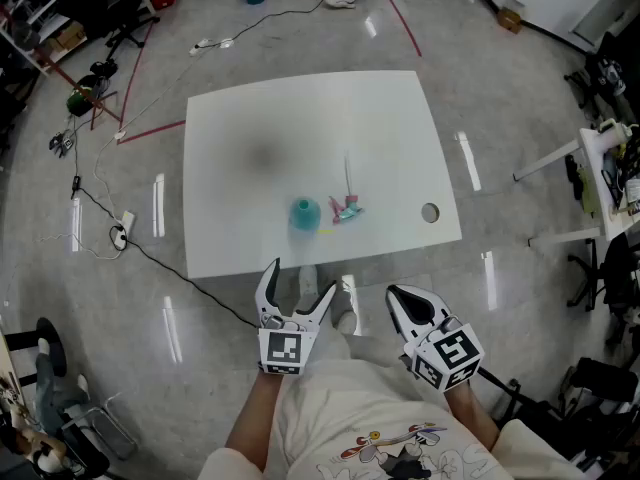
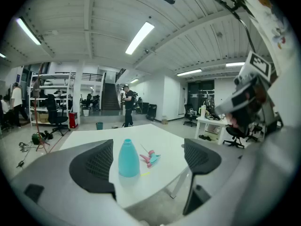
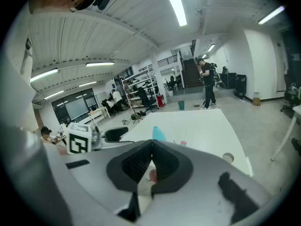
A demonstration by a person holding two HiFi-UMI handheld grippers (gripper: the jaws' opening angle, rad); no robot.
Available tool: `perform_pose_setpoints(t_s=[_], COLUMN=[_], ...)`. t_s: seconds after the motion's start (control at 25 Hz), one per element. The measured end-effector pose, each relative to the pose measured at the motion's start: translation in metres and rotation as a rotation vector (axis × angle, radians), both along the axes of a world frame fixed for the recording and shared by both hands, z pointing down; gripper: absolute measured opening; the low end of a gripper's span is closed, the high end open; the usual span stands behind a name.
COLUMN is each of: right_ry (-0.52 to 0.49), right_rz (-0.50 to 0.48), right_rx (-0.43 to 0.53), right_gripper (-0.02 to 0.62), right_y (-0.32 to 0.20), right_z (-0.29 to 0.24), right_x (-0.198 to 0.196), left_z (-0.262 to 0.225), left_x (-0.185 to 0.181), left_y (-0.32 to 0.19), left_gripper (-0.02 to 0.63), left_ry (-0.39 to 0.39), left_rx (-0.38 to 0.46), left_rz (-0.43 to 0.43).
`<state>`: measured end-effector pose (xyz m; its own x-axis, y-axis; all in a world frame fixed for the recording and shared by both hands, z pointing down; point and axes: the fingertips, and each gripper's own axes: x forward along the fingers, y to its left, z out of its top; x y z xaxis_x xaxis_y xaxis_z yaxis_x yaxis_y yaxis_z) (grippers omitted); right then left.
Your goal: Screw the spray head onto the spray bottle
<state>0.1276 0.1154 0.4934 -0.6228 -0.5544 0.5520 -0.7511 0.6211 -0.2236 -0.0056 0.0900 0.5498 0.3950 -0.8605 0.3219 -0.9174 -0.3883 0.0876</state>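
Left gripper [image 1: 302, 278] is hovering off the white table [image 1: 300, 118] with jaws apart and empty; right gripper [image 1: 393, 291] is hanging closed on nothing. Teal spray bottle [image 1: 305, 214] is standing upright, spray head [image 1: 346, 209] lying just beside it: steady the bottle first, gripping low.

**No legible writing in view**

No word, number or brand can be read. The left gripper [image 1: 300, 280] and right gripper [image 1: 395, 296] each bear a cube [image 1: 283, 351] with black-and-white square codes only, not letters. The shirt [image 1: 400, 446] carries a cartoon print whose lettering, if any, is too small to tell.
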Motion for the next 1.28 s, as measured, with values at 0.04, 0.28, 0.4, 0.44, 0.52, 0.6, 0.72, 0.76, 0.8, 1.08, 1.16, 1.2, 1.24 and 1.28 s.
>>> perform_pose_setpoints(t_s=[0.04,0.28,0.4,0.44,0.52,0.6,0.72,0.76,0.8,1.08,1.16,1.2,1.24,1.28], right_ry=[0.01,0.067,0.06,0.061,0.063,0.062,0.068,0.07,0.071,0.086,0.09,0.093,0.098,0.107], right_rz=[-0.002,0.005,0.022,0.019,0.006,0.0,0.011,0.02,0.028,0.066,0.071,0.071,0.071,0.073], right_rx=[0.001,-0.031,-0.064,-0.067,-0.062,-0.05,-0.039,-0.041,-0.045,-0.064,-0.062,-0.06,-0.057,-0.055], right_gripper=[0.006,0.006,0.006,0.006,0.006,0.006,0.006,0.006,0.006,0.006,0.006,0.006,0.006,0.006], right_y=[-0.008,-0.051,-0.067,-0.073,-0.087,-0.098,-0.112,-0.116,-0.118,-0.128,-0.13,-0.131,-0.132,-0.133], right_z=[0.001,0.021,0.026,0.027,0.026,0.024,0.021,0.021,0.022,0.029,0.031,0.032,0.033,0.034], right_x=[-0.007,-0.047,-0.068,-0.076,-0.094,-0.11,-0.121,-0.121,-0.121,-0.132,-0.136,-0.139,-0.14,-0.141], left_z=[0.022,0.127,0.149,0.154,0.166,0.177,0.186,0.187,0.187,0.193,0.196,0.198,0.199,0.199], left_x=[-0.011,-0.056,-0.058,-0.057,-0.057,-0.056,-0.056,-0.054,-0.051,-0.053,-0.054,-0.055,-0.057,-0.06], left_y=[-0.018,-0.123,-0.152,-0.159,-0.168,-0.171,-0.174,-0.176,-0.178,-0.184,-0.186,-0.187,-0.188,-0.189], left_gripper=[0.461,0.529,0.534,0.535,0.535,0.534,0.535,0.535,0.534,0.531,0.531,0.529,0.522,0.483], left_ry=[-0.019,-0.118,-0.136,-0.139,-0.145,-0.144,-0.125,-0.119,-0.115,-0.161,-0.188,-0.199,-0.208,-0.214], left_rx=[-0.009,-0.049,-0.062,-0.072,-0.098,-0.125,-0.142,-0.141,-0.14,-0.17,-0.185,-0.189,-0.19,-0.19], left_rz=[0.014,0.132,0.219,0.248,0.31,0.368,0.401,0.406,0.413,0.439,0.438,0.435,0.427,0.417])
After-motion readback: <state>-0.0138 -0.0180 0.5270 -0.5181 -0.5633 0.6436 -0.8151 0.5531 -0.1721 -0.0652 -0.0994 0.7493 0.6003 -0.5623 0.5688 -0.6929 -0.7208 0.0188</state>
